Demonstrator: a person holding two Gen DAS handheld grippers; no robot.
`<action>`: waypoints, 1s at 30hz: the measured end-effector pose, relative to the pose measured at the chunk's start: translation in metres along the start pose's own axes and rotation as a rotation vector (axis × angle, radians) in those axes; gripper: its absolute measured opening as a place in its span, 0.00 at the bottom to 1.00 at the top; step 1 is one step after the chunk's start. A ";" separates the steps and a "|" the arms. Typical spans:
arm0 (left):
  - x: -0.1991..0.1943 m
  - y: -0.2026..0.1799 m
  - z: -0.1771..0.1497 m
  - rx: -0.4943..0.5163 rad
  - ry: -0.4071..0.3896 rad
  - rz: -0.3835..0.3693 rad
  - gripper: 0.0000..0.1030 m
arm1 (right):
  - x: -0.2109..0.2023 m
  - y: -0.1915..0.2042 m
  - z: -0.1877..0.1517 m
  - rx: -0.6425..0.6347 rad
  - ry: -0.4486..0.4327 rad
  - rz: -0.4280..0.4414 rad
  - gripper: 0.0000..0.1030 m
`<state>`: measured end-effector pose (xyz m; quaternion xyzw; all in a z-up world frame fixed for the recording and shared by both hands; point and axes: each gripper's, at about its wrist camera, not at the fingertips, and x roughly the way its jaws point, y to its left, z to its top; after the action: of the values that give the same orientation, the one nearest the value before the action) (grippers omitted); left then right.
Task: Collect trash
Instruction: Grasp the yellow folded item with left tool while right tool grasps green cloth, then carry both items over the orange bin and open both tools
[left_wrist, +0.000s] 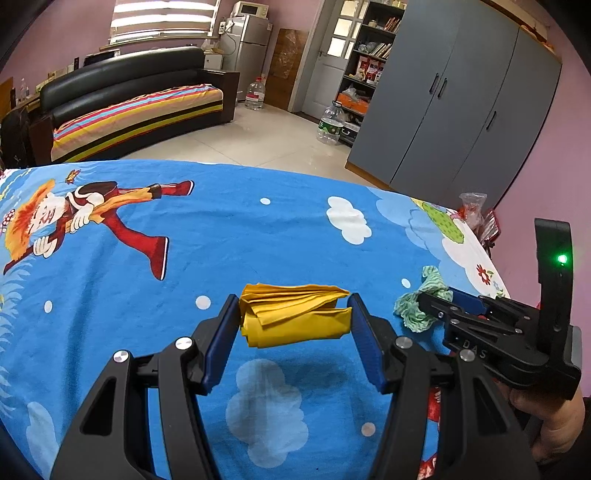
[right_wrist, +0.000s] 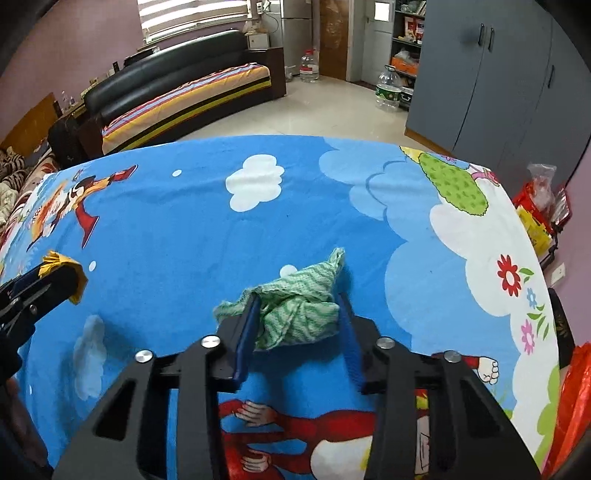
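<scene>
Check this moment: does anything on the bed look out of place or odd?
Only the trash itself: a folded yellow paper in the left gripper and a crumpled green cloth in the right gripper. The blue cartoon sheet looks flat and unspoiled.

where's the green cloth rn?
The green cloth sits between the right gripper pads on the blue cartoon bedsheet. In the left wrist view it lies right of the yellow wad clamped in the left gripper.
</scene>
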<state>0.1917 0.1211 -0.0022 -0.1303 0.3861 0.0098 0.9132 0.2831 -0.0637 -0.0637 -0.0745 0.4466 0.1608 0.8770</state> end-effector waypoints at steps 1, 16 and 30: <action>-0.001 -0.001 0.000 0.002 0.000 -0.003 0.56 | -0.003 -0.001 -0.001 0.001 -0.004 0.000 0.36; -0.012 -0.062 0.003 0.098 -0.022 -0.099 0.56 | -0.105 -0.078 -0.035 0.143 -0.151 -0.050 0.35; -0.013 -0.170 0.007 0.264 -0.022 -0.250 0.56 | -0.176 -0.166 -0.080 0.281 -0.233 -0.200 0.35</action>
<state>0.2071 -0.0405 0.0508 -0.0562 0.3549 -0.1531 0.9206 0.1836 -0.2796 0.0288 0.0235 0.3506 0.0165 0.9361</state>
